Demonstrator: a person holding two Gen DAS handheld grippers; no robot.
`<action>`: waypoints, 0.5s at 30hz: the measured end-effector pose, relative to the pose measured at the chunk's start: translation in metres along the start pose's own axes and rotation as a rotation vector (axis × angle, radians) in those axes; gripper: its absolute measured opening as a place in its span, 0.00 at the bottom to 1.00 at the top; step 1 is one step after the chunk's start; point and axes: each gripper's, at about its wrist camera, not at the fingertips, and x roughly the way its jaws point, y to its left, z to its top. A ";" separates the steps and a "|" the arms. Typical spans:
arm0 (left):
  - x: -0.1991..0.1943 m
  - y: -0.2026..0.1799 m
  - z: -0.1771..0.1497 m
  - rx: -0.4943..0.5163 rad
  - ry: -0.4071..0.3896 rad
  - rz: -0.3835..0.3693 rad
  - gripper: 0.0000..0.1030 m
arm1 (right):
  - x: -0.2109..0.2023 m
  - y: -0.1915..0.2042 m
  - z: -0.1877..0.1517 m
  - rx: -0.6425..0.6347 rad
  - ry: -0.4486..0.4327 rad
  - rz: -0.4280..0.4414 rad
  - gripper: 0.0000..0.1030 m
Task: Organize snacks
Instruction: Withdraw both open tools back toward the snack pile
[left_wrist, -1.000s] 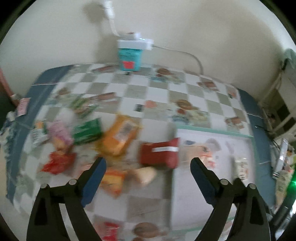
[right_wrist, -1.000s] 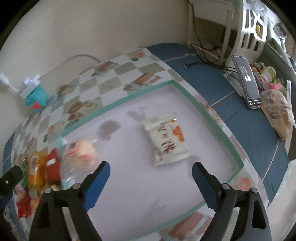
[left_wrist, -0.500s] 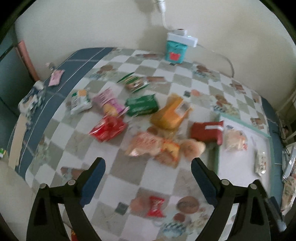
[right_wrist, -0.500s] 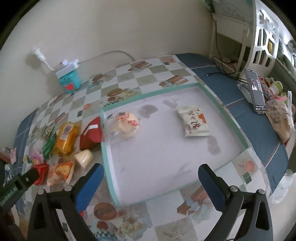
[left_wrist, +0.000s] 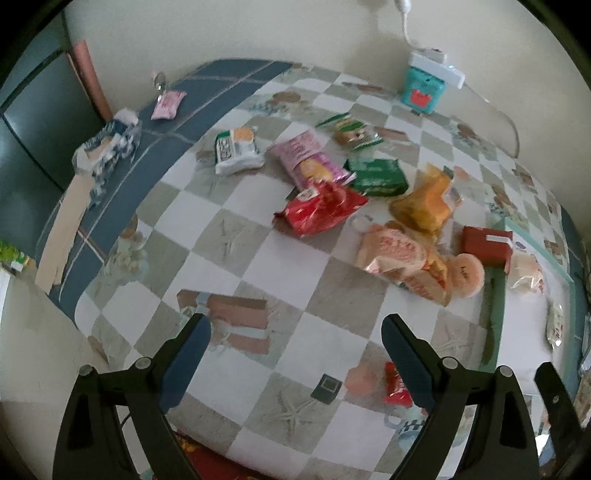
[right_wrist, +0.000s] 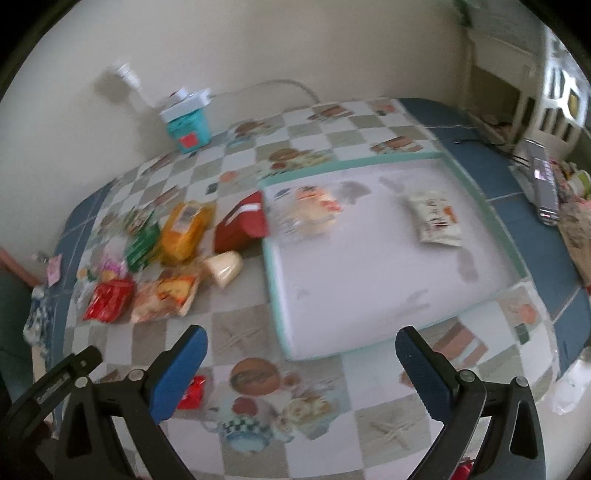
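Both grippers hang over the checked desk (left_wrist: 258, 258) with nothing between their blue pads. The left gripper (left_wrist: 295, 354) stands wide apart — empty, touching nothing. The right gripper (right_wrist: 301, 373) has just been opening and now gapes fully, also empty. Most snacks (left_wrist: 325, 206) lie heaped on the desk left of the white tray (right_wrist: 369, 295); a red box (right_wrist: 242, 225) touches the tray's edge, and two packets — one of them white (right_wrist: 436, 221) — lie inside it.

Snack packets (left_wrist: 321, 208) printed, lettering seemingly too blurred
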 end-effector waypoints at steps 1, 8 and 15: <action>0.003 0.002 0.000 -0.005 0.016 -0.003 0.91 | 0.004 0.006 -0.001 -0.013 0.020 0.020 1.00; 0.029 0.008 -0.003 -0.013 0.131 -0.009 0.91 | 0.041 0.043 -0.016 -0.102 0.186 0.089 1.00; 0.050 0.026 -0.004 -0.097 0.207 0.012 0.91 | 0.069 0.055 -0.028 -0.143 0.300 0.091 1.00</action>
